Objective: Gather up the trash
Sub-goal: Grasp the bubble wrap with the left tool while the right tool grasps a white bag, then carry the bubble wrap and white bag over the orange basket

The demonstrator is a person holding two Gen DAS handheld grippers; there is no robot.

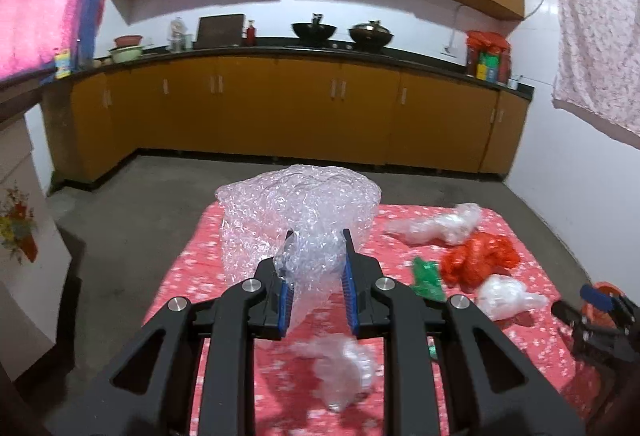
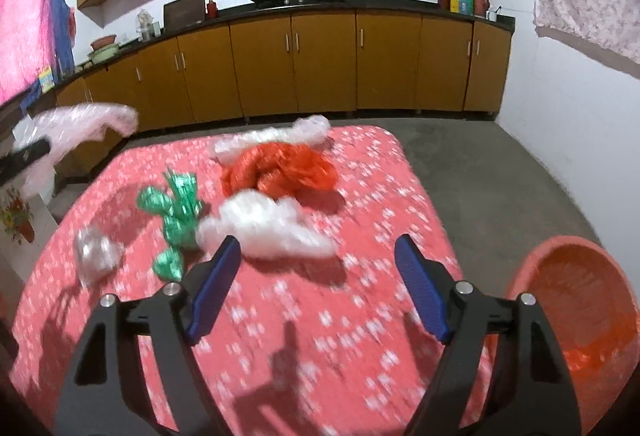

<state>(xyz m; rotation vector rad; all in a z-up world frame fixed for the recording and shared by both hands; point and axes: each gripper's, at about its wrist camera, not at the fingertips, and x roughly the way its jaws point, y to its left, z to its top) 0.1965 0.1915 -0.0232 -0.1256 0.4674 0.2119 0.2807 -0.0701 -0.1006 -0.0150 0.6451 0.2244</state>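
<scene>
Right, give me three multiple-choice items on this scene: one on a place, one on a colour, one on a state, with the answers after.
1. Where is the orange basin?
A. In the middle of the table
B. Off the table's right edge
C. On the kitchen counter

2. What colour is the crumpled bag lying between the two white plastic wads?
A. Red-orange
B. Blue
C. Black

3. What is the state of the left gripper?
A. Open and empty
B. Shut on the bubble wrap
C. Shut on the green wrapper

Answers:
1 B: the right wrist view shows it beside the red flowered tablecloth, past its right edge.
2 A: it is plainly red-orange.
3 B: the wrap is pinched between its blue pads, while the green wrapper lies on the table.
</scene>
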